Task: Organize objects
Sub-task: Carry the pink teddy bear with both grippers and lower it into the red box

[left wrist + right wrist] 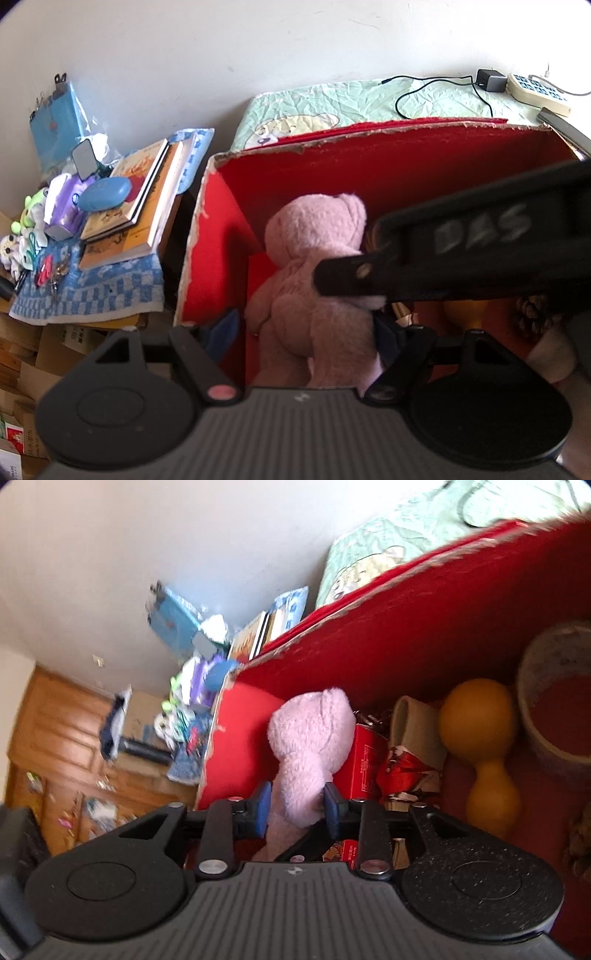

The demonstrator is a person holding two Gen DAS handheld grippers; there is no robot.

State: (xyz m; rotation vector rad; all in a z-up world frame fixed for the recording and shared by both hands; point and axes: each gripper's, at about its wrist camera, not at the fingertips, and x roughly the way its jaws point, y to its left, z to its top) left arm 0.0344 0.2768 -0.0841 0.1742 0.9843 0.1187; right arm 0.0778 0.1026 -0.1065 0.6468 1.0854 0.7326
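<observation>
Both blue pads [260, 805] of the right gripper [295, 806] sit parted around the pink plush bear [310, 738], already inside the red box [424, 627]; withdrawal is best made straight back, the bear left untouched; the left gripper [306, 328] is held apart above the box

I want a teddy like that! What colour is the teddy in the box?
The plush teddy bear is pale pink, sitting in the red box. The left wrist view shows it best.

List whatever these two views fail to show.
- Plush toy: face turned away in both views.
- Yellow gourd: left wrist view, mostly behind the right tongs.
- Books: titles blurred in right wrist view.
- Grey pot: right wrist view, cut by the edge.
</observation>
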